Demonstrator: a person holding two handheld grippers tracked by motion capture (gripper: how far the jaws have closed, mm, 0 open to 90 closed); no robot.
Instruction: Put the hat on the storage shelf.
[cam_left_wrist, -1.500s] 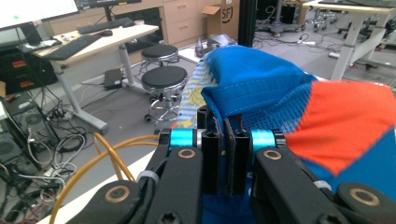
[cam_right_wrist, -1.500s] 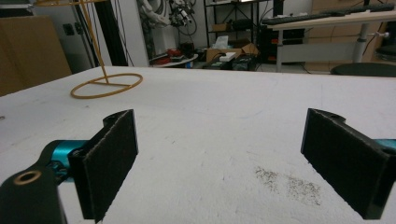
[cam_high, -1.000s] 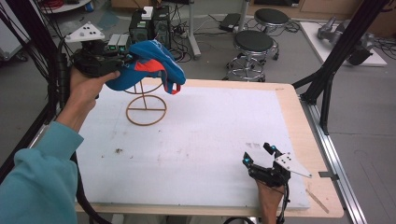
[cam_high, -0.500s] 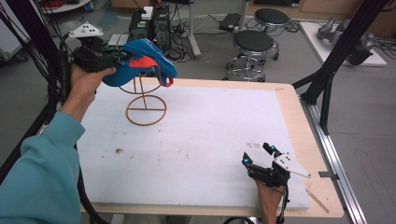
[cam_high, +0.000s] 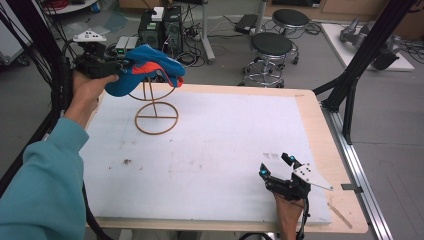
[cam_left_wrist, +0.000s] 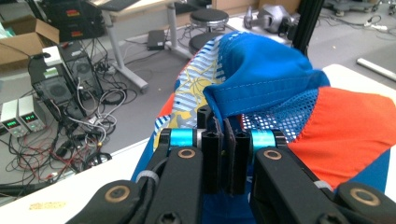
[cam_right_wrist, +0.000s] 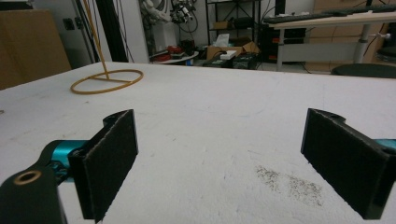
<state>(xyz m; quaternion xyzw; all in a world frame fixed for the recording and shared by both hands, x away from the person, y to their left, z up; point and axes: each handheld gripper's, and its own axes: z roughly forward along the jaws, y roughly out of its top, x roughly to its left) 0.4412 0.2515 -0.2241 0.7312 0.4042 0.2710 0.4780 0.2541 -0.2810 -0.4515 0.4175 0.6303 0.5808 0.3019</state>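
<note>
A blue and orange cap (cam_high: 145, 70) hangs over the top of a thin wooden stand (cam_high: 156, 117) at the table's far left. My left gripper (cam_high: 117, 67) is shut on the cap's edge; in the left gripper view the pads pinch the blue fabric (cam_left_wrist: 261, 79) at the left gripper (cam_left_wrist: 226, 140) tips. Near the table's front right edge my right gripper (cam_high: 275, 166) rests low and open. In the right gripper view its two black pads (cam_right_wrist: 109, 158) stand wide apart over bare white board, the right gripper (cam_right_wrist: 224, 165) holding nothing.
The white table top (cam_high: 225, 145) has a wooden border. Beyond the far edge stand computer boxes and cables (cam_high: 160, 27) and two stools (cam_high: 270, 47). Black frame posts (cam_high: 360, 65) rise at the right. A dirt smudge (cam_right_wrist: 289, 184) lies ahead of the right gripper.
My left hand has carried the cap leftward and down onto the top of the stand. The right gripper has stayed put.
</note>
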